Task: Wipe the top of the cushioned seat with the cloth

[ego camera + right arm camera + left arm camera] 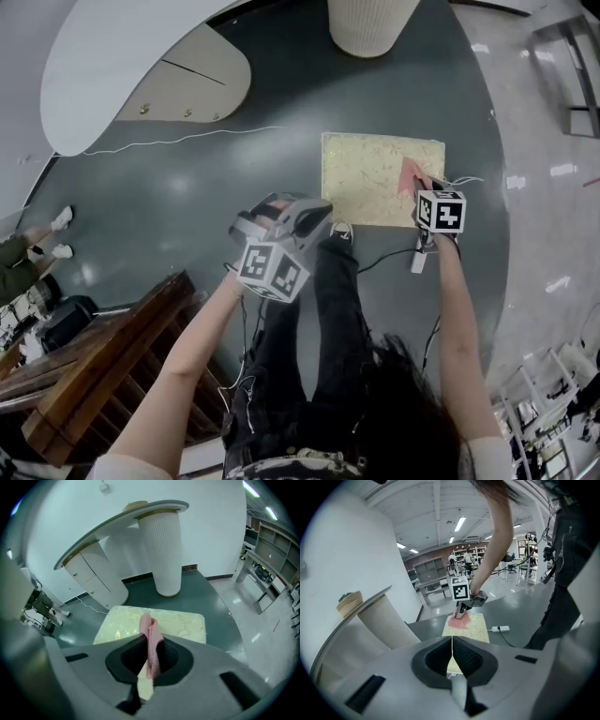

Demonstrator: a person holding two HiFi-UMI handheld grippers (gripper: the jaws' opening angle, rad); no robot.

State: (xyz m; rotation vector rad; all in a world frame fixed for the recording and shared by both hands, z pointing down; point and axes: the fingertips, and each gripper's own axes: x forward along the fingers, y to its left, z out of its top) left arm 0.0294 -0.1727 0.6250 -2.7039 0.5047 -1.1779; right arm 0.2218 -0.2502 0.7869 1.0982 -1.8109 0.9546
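Where we stand in dark trousers point(328, 319), we hold the left gripper point(452, 654) above the floor, short of the seat, its jaws pressed together with nothing between them. Further out, our right gripper point(150, 663) is clamped on the pink cloth point(149, 632). The cloth stands up crumpled from between the jaws and touches the top of the pale yellow, square cushioned seat point(370, 183) toward its right side. That seat lies flat on the glossy dark grey-green floor point(187, 206). A white power strip point(500, 629) lies on the floor just beside the seat's near right corner. Beyond the seat we see a white ribbed column point(165, 550), and a thin white cable point(187, 140) trails across the floor to the left.
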